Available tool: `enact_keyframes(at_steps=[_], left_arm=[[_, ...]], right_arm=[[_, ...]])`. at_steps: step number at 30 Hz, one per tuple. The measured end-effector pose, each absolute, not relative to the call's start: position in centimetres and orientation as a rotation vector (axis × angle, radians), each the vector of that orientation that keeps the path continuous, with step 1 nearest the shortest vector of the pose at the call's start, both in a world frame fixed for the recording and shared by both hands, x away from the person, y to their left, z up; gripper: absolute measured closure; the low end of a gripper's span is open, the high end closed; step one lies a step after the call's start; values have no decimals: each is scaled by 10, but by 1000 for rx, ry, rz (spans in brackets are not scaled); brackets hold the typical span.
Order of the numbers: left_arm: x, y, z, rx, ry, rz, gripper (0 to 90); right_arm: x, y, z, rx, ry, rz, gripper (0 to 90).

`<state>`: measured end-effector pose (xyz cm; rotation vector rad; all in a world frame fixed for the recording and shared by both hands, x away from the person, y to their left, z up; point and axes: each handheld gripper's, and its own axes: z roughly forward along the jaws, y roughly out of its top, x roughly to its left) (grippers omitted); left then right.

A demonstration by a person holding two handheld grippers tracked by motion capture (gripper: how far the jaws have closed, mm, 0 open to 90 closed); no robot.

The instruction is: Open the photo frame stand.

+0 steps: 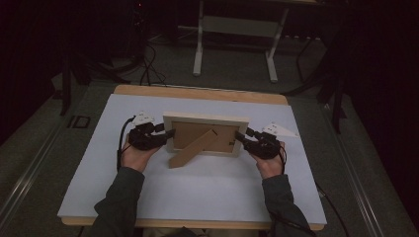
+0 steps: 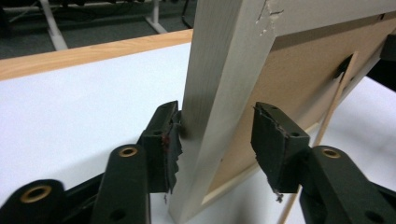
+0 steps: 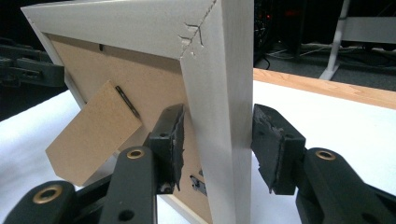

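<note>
On the table: a pale wooden picture frame (image 1: 205,119) stands upright mid-mat (image 1: 197,197), its brown back facing the person, its easel leg (image 1: 193,148) splayed near and left.
Risk, tipping: I judge the frame could fall flat if the leg is not set firmly, since both grips look loose.
Risk, knock: a jaw catching the side bar on the way out could drag or twist the frame across the white mat.
Left gripper (image 2: 217,140): jaws spread around the frame's left side bar; one pad (image 2: 172,144) touches the wood, the other stands apart from it.
Right gripper (image 3: 217,140): jaws spread around the right side bar; one pad (image 3: 176,140) just beside the back edge, the other pad (image 3: 266,140) off the wood; nothing pinched.
</note>
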<state>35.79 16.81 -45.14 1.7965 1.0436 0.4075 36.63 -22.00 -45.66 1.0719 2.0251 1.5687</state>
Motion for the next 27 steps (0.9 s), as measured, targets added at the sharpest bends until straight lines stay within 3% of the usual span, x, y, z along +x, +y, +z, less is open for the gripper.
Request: enact_keyframes(at_steps=[7, 16, 27], left_arm=[[341, 177, -467, 1784, 1095, 394, 481], [319, 181, -479, 1788, 1057, 369, 619], [320, 151, -490, 1958, 916, 223, 632]], right_arm=[[365, -220, -456, 1066, 2028, 1570, 540], [363, -219, -455, 1058, 2026, 1571, 526], [363, -218, -454, 1062, 2028, 1562, 523]])
